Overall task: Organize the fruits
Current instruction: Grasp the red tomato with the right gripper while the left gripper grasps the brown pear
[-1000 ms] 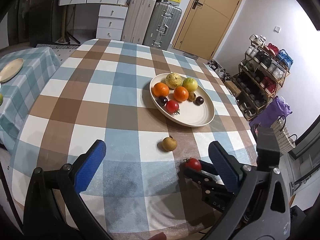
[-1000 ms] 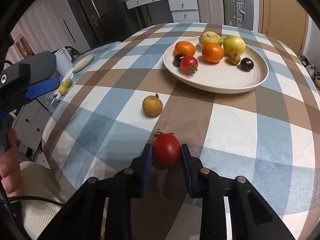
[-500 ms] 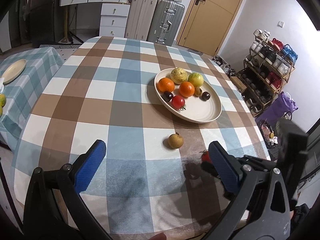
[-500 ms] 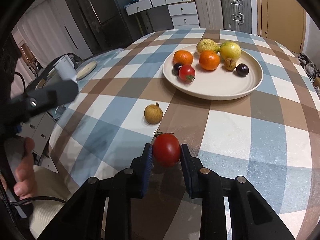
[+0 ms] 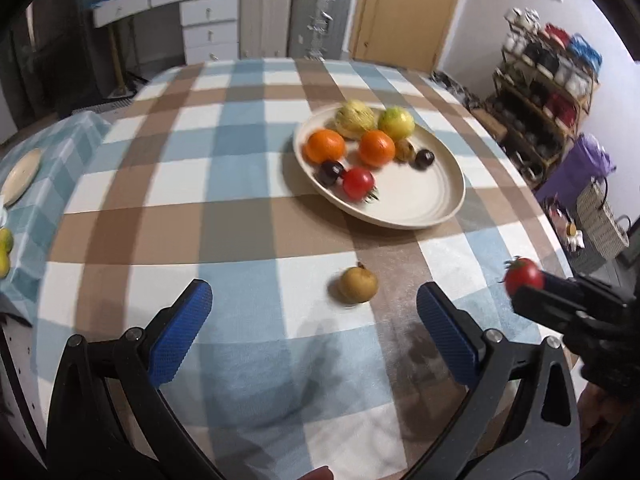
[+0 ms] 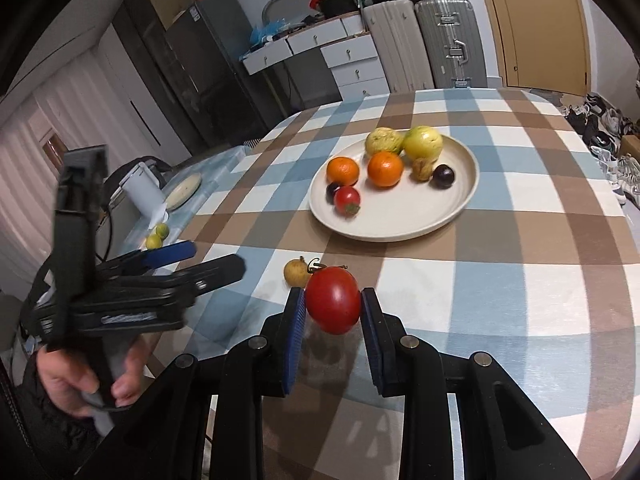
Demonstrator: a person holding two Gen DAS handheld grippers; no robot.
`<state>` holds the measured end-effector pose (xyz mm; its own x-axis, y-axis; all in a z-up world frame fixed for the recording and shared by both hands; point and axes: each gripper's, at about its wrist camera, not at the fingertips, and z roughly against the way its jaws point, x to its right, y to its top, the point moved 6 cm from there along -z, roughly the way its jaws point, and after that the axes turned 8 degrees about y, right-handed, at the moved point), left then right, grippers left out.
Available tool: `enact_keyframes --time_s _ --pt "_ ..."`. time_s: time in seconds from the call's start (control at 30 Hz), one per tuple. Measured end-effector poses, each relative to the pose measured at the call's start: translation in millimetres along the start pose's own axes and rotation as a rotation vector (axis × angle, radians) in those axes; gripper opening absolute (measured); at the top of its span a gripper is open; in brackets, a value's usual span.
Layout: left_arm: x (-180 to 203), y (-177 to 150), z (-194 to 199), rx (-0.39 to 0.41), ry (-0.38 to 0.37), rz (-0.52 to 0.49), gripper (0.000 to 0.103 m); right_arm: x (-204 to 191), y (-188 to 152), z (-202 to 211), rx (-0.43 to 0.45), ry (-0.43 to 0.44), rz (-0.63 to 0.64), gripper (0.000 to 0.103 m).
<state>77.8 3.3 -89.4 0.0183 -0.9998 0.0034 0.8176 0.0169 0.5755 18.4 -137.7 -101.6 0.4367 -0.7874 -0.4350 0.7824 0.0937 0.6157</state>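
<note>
You have a red tomato (image 6: 333, 305) pinched between the two blue pads of your right gripper (image 6: 333, 312), held clear above the checked tablecloth (image 6: 500, 280). The jaws are nearly together, clamped on the tomato's sides, with its green stem pointing up and to the left. This looks like the carry step: the fruit is picked and needs to travel to the cream plate (image 6: 456, 216) further along the table. That plate already holds two oranges, two yellow-green fruits, a second tomato, two dark plums and a small brown fruit, mostly on its far and left parts. The near right part is bare, so the next move calls for setting the tomato there and only then opening.

Just beyond the held tomato, a small brown pear-like fruit (image 5: 357, 284) lies loose on the cloth, apart from the plate. Your left gripper (image 5: 316, 320) hangs above the cloth near it, jaws wide apart and holding nothing.
</note>
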Motion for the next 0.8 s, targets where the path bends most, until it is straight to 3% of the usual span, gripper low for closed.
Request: enact_keyframes --time_s 0.2,0.3,0.43,0.5,0.57,0.67,0.8 --pt "24 10 -38 -0.039 0.049 -0.086 0.102 15 -2 15 0.004 0.011 -0.035 0.028" --pt "26 11 -49 -0.057 0.061 -0.079 0.102 21 1 21 0.023 0.025 -0.061 0.028" --pt "30 6 -64 -0.137 -0.018 -0.063 0.076 22 3 23 0.026 0.039 -0.068 0.028" --pt "32 3 -66 -0.145 -0.027 -0.073 0.068 21 2 22 0.019 0.043 -0.066 0.028" --pt "34 2 -65 -0.139 -0.029 -0.091 0.047 19 1 20 0.012 0.050 -0.065 0.028" --pt "39 -1 -64 -0.133 -0.031 -0.124 0.025 16 1 19 0.009 0.056 -0.057 0.028" --pt "43 -2 -57 -0.116 -0.056 -0.138 0.025 15 1 19 0.009 0.058 -0.054 0.028"
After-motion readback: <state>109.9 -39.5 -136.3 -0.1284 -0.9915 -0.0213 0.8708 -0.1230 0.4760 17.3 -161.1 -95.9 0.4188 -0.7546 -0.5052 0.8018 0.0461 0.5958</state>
